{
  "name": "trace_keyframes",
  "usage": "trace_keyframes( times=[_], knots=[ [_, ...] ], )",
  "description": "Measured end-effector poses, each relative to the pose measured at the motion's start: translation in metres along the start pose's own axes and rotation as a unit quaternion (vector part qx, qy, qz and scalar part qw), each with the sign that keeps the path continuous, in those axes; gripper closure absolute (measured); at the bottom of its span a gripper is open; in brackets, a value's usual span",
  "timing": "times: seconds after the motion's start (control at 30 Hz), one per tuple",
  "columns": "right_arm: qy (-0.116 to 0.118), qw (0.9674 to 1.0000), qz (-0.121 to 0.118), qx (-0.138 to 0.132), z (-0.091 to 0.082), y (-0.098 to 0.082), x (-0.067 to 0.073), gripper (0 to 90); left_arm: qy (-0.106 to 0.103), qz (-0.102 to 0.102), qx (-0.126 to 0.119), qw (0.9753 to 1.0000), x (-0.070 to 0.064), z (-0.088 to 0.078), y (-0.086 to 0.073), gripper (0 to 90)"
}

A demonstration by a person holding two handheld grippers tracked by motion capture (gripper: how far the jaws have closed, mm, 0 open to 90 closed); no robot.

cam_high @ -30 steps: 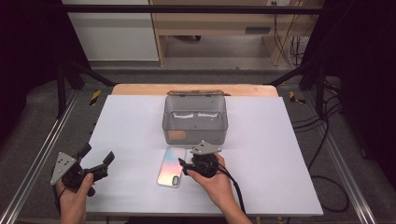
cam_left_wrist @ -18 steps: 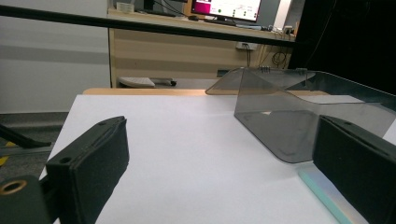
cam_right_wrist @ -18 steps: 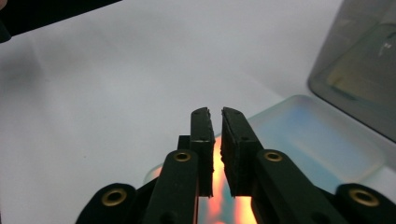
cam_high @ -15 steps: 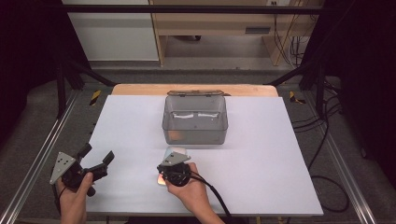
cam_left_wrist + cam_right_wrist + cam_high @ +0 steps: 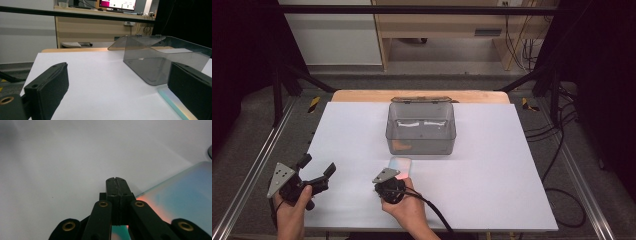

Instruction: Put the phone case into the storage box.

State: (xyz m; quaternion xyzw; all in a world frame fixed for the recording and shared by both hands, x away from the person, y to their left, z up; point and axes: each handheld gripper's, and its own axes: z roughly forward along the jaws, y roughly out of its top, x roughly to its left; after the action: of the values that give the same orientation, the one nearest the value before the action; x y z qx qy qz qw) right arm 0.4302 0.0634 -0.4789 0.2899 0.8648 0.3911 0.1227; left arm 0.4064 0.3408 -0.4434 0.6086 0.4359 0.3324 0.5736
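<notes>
White tabletop (image 5: 492, 185) under both tools; left gripper (image 5: 314, 172) at near-left, jaws spread wide, nothing between, resting in left hand (image 5: 292, 210); iridescent phone (image 5: 400, 165) lies flat to its right, just ahead of right gripper (image 5: 398, 176); right gripper's jaws pressed together, tips low at phone's near edge, can't tell if touching; smoky clear box (image 5: 421, 130) w/ lid open stands just beyond phone, ahead of right gripper.
</notes>
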Motion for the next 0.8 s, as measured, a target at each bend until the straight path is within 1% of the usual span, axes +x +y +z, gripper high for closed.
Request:
trace_keyframes(
  times=[0.1, 0.17, 0.23, 0.3, 0.33, 0.37, 0.4, 0.47, 0.5, 0.53, 0.6, 0.63, 0.67, 0.7, 0.8],
  knots=[
    [-0.003, 0.9999, -0.001, 0.010, -0.004, -0.001, -0.002, 90.0, -0.003, 0.004, 0.005, 1.0000, -0.001, 0.001, -0.001, 3.6],
    [-0.005, 0.9998, -0.002, 0.019, -0.009, -0.003, -0.005, 90.0, -0.011, 0.009, 0.008, 0.9999, -0.002, 0.002, -0.001, 3.6],
    [-0.007, 0.9997, 0.002, 0.022, -0.014, -0.007, -0.009, 90.0, -0.017, 0.020, 0.014, 0.9996, -0.003, 0.003, -0.001, 3.8],
    [-0.007, 0.9998, 0.008, 0.019, -0.019, -0.012, -0.015, 90.0, -0.020, 0.031, 0.018, 0.9992, -0.005, 0.004, -0.001, 3.8],
    [-0.007, 0.9998, 0.011, 0.016, -0.024, -0.015, -0.019, 90.0, -0.021, 0.033, 0.020, 0.9990, -0.005, 0.004, -0.002, 3.8],
    [-0.007, 0.9998, 0.018, 0.008, -0.032, -0.018, -0.023, 90.0, -0.027, 0.032, 0.021, 0.9989, -0.007, 0.005, -0.002, 3.8],
    [-0.007, 0.9998, 0.018, 0.008, -0.032, -0.018, -0.023, 90.0, -0.024, 0.036, 0.022, 0.9988, -0.007, 0.005, -0.002, 3.8],
    [-0.020, 0.9996, 0.011, 0.017, -0.039, -0.022, -0.028, 90.0, -0.030, 0.037, 0.023, 0.9986, -0.008, 0.006, -0.002, 3.8],
    [-0.019, 0.9996, 0.013, 0.015, -0.041, -0.024, -0.031, 90.0, -0.030, 0.038, 0.024, 0.9985, -0.008, 0.006, -0.002, 3.8],
    [-0.019, 0.9995, 0.021, 0.013, -0.045, -0.028, -0.035, 90.0, -0.030, 0.039, 0.024, 0.9985, -0.008, 0.006, -0.002, 3.9],
    [-0.023, 0.9993, 0.028, 0.012, -0.050, -0.031, -0.041, 90.0, -0.030, 0.041, 0.025, 0.9984, -0.009, 0.006, -0.002, 3.9],
    [-0.021, 0.9993, 0.030, 0.004, -0.051, -0.031, -0.042, 90.0, -0.029, 0.042, 0.027, 0.9984, -0.009, 0.007, -0.002, 3.9],
    [-0.020, 0.9992, 0.035, 0.001, -0.052, -0.031, -0.043, 90.0, -0.029, 0.041, 0.027, 0.9984, -0.009, 0.007, -0.003, 3.9],
    [-0.020, 0.9992, 0.034, 0.000, -0.052, -0.030, -0.042, 90.0, -0.029, 0.042, 0.027, 0.9983, -0.009, 0.007, -0.003, 3.9],
    [-0.007, 0.9998, 0.018, 0.000, -0.045, -0.023, -0.029, 90.0, -0.030, 0.043, 0.029, 0.9982, -0.010, 0.007, -0.003, 3.9]
  ],
)
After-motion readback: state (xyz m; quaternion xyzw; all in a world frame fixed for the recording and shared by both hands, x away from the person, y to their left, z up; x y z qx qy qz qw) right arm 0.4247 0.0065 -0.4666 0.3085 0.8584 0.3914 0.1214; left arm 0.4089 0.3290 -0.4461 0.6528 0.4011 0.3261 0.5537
